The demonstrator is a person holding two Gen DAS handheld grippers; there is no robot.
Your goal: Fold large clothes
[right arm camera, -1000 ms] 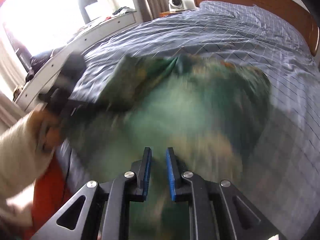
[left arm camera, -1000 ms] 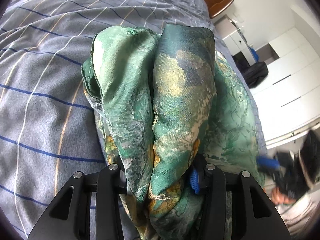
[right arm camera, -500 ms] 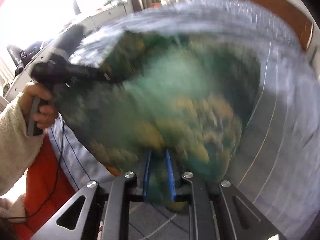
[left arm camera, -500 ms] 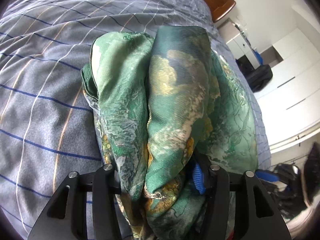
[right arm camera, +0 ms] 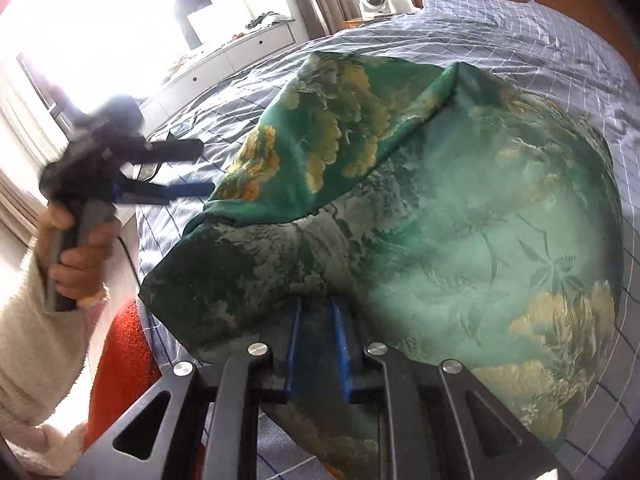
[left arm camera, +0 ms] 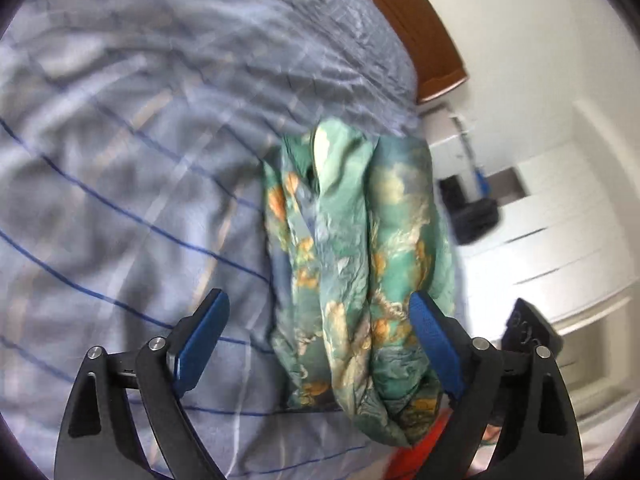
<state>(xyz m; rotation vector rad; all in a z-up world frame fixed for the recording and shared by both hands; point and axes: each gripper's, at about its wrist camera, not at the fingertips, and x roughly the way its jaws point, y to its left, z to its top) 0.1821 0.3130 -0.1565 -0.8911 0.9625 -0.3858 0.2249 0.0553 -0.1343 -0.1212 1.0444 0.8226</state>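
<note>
**A:** Item one, the green printed garment. Where did you have it?

**B:** You had it on the bed, over the grey checked cover near the bed's edge. In the right wrist view it lay doubled, with one upper layer turned over across the rest. In the left wrist view it showed as a bunched strip running away from the camera.

**A:** Item two, left gripper.

**B:** Jaws spread wide, one blue pad on either side of the bunched cloth, pinching nothing. From the other camera your left gripper stood just beside the garment's folded corner; that picture was blurred.

**A:** Item three, right gripper.

**B:** Jaws drawn close on the garment's near edge; dark cloth filled the narrow gap, so you were most likely pinching it.

**A:** Step in hand?

**B:** By my reading, a fold just laid over, one side let go.

**A:** Next move?

**B:** It probably called for you to free the right edge, flatten the bunching, then take two fresh corners for the next fold.
</note>
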